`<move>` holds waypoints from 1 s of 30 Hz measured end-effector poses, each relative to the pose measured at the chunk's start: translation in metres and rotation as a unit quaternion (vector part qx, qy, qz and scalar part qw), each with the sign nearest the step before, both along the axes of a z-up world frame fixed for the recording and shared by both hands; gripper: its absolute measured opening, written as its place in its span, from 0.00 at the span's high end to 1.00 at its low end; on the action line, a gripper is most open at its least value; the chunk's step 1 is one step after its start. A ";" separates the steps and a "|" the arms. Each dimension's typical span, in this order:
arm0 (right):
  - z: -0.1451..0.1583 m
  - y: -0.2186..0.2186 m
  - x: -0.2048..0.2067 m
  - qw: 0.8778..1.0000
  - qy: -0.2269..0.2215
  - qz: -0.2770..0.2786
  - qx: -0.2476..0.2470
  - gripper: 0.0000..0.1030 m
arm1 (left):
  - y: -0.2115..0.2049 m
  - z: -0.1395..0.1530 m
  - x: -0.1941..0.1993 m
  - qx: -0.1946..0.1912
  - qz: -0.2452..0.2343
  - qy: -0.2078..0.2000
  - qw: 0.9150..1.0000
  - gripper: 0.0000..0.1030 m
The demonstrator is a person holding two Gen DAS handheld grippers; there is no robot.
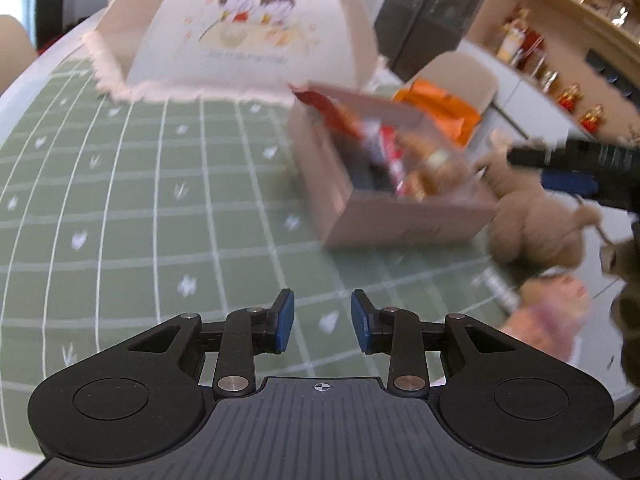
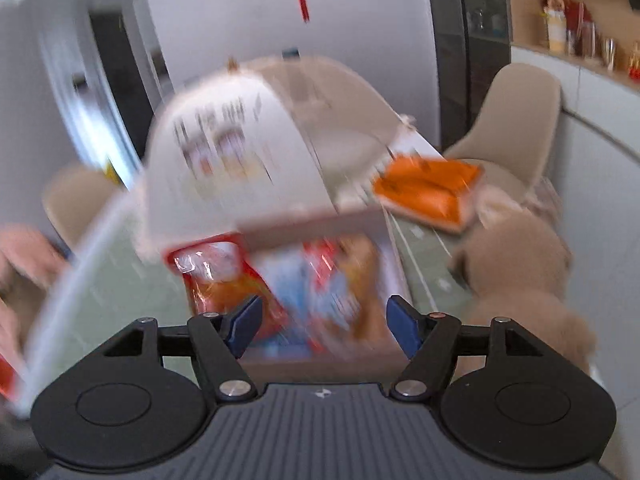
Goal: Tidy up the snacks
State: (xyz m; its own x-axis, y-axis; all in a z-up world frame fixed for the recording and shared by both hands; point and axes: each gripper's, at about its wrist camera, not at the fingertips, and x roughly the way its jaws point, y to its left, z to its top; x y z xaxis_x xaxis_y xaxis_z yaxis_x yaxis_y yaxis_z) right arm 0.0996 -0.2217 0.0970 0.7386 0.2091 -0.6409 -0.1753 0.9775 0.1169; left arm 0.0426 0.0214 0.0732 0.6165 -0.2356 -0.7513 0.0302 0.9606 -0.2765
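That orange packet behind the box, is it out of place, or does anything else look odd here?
Yes. The orange packet lies outside the cardboard box, behind it, while the other snacks sit jumbled inside. A red bag pokes over the rim. A plush toy stands beside the box. Both pictures are blurred.

We make out only the large hand-drawn Chinese characters "我饿啦!" above two cartoon children on the white dome food cover (image 1: 240, 28), while the smaller line beneath them and every snack-packet label blur past reading.
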 end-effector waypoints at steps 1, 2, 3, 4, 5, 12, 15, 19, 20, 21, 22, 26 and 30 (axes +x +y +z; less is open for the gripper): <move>-0.016 0.007 -0.006 0.999 0.001 -0.002 -0.033 0.31 | -0.002 -0.007 -0.003 0.009 0.002 -0.003 1.000 0.66; -0.029 0.014 -0.010 0.998 0.002 0.001 -0.056 0.31 | -0.004 -0.013 -0.006 0.017 0.005 -0.005 1.000 0.66; -0.041 0.021 -0.015 0.997 0.007 0.008 -0.073 0.31 | -0.007 -0.018 -0.008 0.028 0.007 -0.005 1.000 0.66; -0.050 0.025 -0.020 0.996 0.015 0.015 -0.084 0.31 | -0.008 -0.021 -0.009 0.035 0.008 -0.002 0.999 0.66; -0.056 0.028 -0.024 0.996 0.023 0.021 -0.085 0.31 | -0.010 -0.024 -0.010 0.041 0.007 0.003 0.999 0.66; -0.045 0.031 -0.029 0.997 0.013 0.043 -0.055 0.27 | -0.012 -0.015 -0.021 0.034 -0.005 -0.002 0.999 0.66; -0.034 0.027 -0.028 0.998 -0.002 0.050 -0.033 0.27 | -0.010 -0.010 -0.023 0.023 -0.004 -0.005 1.000 0.66; -0.015 0.011 -0.009 1.000 -0.016 0.018 0.006 0.31 | -0.004 -0.002 -0.022 -0.005 -0.001 -0.002 1.000 0.66; -0.013 0.006 0.000 1.000 -0.006 0.015 0.023 0.36 | -0.003 0.002 -0.018 -0.016 -0.005 -0.004 1.000 0.66; -0.011 -0.001 0.012 0.999 0.006 0.010 0.042 0.38 | -0.003 0.008 -0.013 -0.024 -0.011 -0.010 1.000 0.66; -0.010 -0.006 0.023 0.998 0.013 0.002 0.055 0.41 | -0.005 0.015 -0.008 -0.029 -0.017 -0.020 0.999 0.66; -0.017 -0.012 0.067 0.995 0.063 -0.007 0.080 0.68 | -0.011 0.045 0.008 -0.042 -0.033 -0.058 0.997 0.66; -0.021 0.002 0.104 0.988 0.100 0.019 0.114 0.75 | -0.016 0.048 0.011 -0.058 -0.036 -0.057 0.996 0.66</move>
State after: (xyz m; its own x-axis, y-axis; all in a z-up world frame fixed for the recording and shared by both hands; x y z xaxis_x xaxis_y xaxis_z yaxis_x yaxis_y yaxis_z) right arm 0.2033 -0.2194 0.0757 0.5902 0.3906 -0.7065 -0.1634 0.9149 0.3693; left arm 0.0533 0.0050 0.1210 0.6744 -0.3641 -0.6424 0.1358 0.9163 -0.3768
